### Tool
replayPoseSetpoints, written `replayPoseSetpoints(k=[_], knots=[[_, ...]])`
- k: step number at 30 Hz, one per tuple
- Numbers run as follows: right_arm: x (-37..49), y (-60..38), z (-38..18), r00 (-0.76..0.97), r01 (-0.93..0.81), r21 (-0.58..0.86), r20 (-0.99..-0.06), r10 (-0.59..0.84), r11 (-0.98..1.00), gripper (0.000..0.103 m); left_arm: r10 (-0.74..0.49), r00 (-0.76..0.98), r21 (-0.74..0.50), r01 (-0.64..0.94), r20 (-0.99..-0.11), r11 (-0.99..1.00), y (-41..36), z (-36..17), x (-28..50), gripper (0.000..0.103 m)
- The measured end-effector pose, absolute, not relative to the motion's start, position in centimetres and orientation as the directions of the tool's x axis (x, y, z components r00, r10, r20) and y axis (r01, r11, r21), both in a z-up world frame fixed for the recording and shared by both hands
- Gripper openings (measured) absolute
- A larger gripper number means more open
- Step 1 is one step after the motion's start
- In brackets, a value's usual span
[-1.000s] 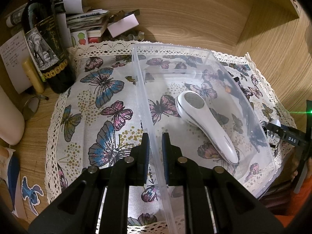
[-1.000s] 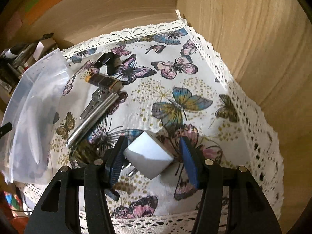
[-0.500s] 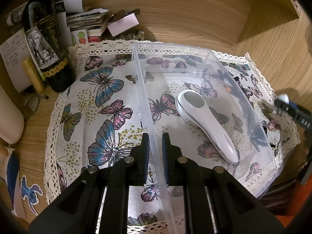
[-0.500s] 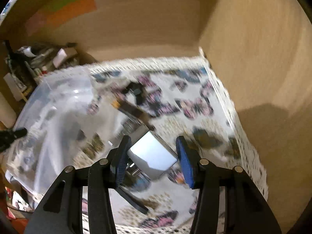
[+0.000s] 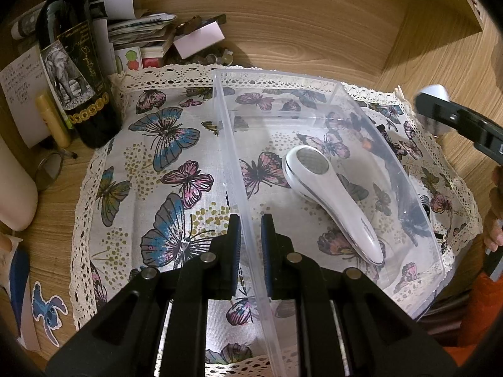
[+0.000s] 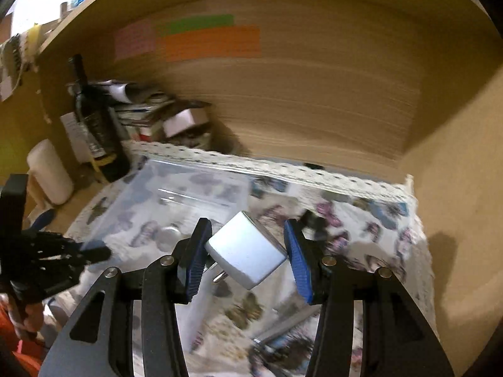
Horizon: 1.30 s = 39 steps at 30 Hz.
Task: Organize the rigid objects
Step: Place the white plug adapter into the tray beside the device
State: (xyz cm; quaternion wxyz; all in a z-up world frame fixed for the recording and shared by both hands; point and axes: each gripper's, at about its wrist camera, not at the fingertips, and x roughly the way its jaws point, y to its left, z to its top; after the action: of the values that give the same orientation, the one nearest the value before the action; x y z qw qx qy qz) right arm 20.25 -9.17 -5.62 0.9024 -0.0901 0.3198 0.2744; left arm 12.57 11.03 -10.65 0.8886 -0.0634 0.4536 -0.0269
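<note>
My left gripper (image 5: 250, 223) is shut on the left wall of a clear plastic bin (image 5: 232, 163) that stands on the butterfly cloth (image 5: 163, 163). A white handheld lint shaver (image 5: 330, 194) lies inside the bin. My right gripper (image 6: 248, 251) is shut on a white plug adapter (image 6: 248, 251) and holds it in the air above the cloth, to the right of the bin (image 6: 188, 194). The right gripper also shows at the right edge of the left wrist view (image 5: 456, 119). The right wrist view is blurred.
A dark wine bottle (image 5: 78, 72), stacked papers and small boxes (image 5: 141, 37) stand at the back left. A white container (image 6: 50, 172) stands left of the bottle. Wooden walls (image 6: 456, 188) close the back and right. Blurred metal objects (image 6: 283, 330) lie on the cloth at the right.
My right gripper has lifted the white plug adapter off the cloth and swung it up and left toward the bin. The left gripper and the bin have not moved.
</note>
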Motion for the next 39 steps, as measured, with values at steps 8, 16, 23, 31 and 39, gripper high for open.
replayPoseSetpoints(k=[8,16,23,31,39], knots=[[21.3,-5.2,-7.4,0.566,-0.627,0.014,-0.679,0.467,0.779,0.045,-0.108,0.587,-0.141,-0.011,-0.803,0.990,11.1,-10.6,12.6,0.012],[22.4,-3.6,-9.4,0.516,-0.657,0.000,-0.728,0.451,0.753,0.045,-0.108,0.587,-0.140,-0.009,-0.802,0.990,11.1,-10.6,12.6,0.012],[22.8,-2.4,-10.2,0.497,-0.669,-0.028,-0.759,0.420,0.743,0.045,-0.109,0.587,-0.141,-0.009,-0.802,0.990,11.1,-10.6,12.6,0.012],[22.4,-3.3,-9.1,0.512,-0.657,-0.014,-0.742,0.432,0.754,0.049,-0.113,0.586,-0.145,-0.009,-0.802,0.989,11.2,-10.6,12.5,0.012],[21.2,-6.8,-6.5,0.596,-0.597,-0.024,-0.681,0.424,0.802,0.050,-0.111,0.587,-0.143,-0.007,-0.802,0.990,11.2,-10.6,12.6,0.012]])
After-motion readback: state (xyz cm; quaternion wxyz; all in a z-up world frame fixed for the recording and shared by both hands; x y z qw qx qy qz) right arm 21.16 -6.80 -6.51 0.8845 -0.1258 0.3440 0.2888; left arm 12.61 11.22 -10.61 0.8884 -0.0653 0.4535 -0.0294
